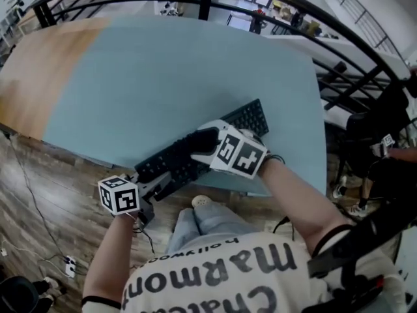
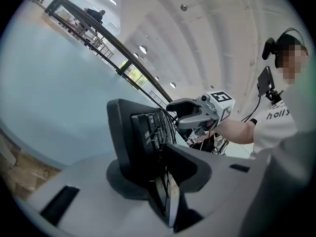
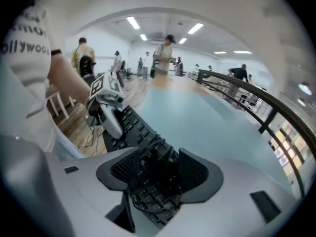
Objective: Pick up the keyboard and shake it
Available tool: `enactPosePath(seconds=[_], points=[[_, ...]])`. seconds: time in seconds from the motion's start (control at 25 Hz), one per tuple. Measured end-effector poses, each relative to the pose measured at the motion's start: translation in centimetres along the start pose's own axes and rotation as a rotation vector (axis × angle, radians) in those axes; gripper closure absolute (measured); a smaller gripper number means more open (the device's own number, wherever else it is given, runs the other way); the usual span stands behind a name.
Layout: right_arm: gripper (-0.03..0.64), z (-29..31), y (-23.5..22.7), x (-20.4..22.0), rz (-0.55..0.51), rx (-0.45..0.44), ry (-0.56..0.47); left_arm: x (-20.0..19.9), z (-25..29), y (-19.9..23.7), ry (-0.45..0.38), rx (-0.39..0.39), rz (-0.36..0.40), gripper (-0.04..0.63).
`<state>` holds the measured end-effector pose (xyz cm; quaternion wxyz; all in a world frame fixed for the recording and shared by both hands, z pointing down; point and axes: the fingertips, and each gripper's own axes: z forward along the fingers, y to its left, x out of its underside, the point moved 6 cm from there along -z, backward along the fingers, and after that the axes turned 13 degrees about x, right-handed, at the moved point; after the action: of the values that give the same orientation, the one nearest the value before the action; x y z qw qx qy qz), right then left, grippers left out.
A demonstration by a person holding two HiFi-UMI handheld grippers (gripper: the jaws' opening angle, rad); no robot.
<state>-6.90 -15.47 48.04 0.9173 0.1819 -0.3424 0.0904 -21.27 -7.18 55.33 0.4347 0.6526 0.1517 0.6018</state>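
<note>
Grasp stage of the pick-up, read upward from the bottom edge of the head view.

Lower left: the left gripper (image 1: 158, 182) has its jaws drawn narrow and clamped on the left end of the keyboard (image 1: 251, 117). Its own view shows that end (image 2: 148, 127) edge-on, pinched between the 2 pads.

Centre: the right gripper (image 1: 197, 145) sits over the keyboard's middle with its jaws wide. In its own view the keys (image 3: 131, 127) run between the 2 pads, which appear to stand off from them, so this side seems to hold nothing yet.

Lower left to centre right: the black keyboard lies slantwise along the near edge of the pale blue table (image 1: 182, 64), and its left end appears to overhang that edge.

Top: a dark railing (image 1: 195, 2) curves behind the table.

Step judged in hand: securing the 2nd grip, with the lift not evidently begun. The next move calls for the right jaws to close on the board. Both grippers should then rise together, since a 1-ended hold would likely let the board swing or slip when shaken.
</note>
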Motion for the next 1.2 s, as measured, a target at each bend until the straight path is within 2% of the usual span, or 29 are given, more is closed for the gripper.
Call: enactPosePath(seconds=[0.12,0.28,0.4,0.56,0.68,0.92,1.08,1.2], points=[[0.361,-2.0,-3.3,2.4,0.2,0.098,-0.004,-0.3,-0.5,0.0,0.017,-0.003,-0.01,0.495],[0.379,-4.8,-8.1,7.4,0.405,0.229,0.058,-0.9,-0.8,0.0,0.036,-0.015,0.005,0.495],[0.379,-6.6,-10.8,11.4,0.583,0.278,0.088,-0.9,-0.8,-0.2,0.046,-0.018,0.013,0.495],[0.377,-8.0,-14.2,13.9,0.789,0.315,0.03,-1.3,-0.8,-0.4,0.072,-0.024,0.036,0.494],[0.367,-8.1,-15.7,15.2,0.826,0.316,0.045,-1.5,-0.8,-0.3,0.1,-0.033,0.057,0.494],[0.324,-6.9,-16.9,16.8,0.776,0.211,0.122,-2.0,-0.7,-0.4,0.125,-0.064,0.062,0.488],[0.324,-6.2,-17.2,16.7,0.751,0.15,0.092,-1.7,-0.7,0.0,0.122,-0.065,0.05,0.483],[0.327,-6.0,-17.4,16.7,0.739,0.146,0.082,-1.8,-0.7,-0.2,0.138,-0.077,0.049,0.48]])
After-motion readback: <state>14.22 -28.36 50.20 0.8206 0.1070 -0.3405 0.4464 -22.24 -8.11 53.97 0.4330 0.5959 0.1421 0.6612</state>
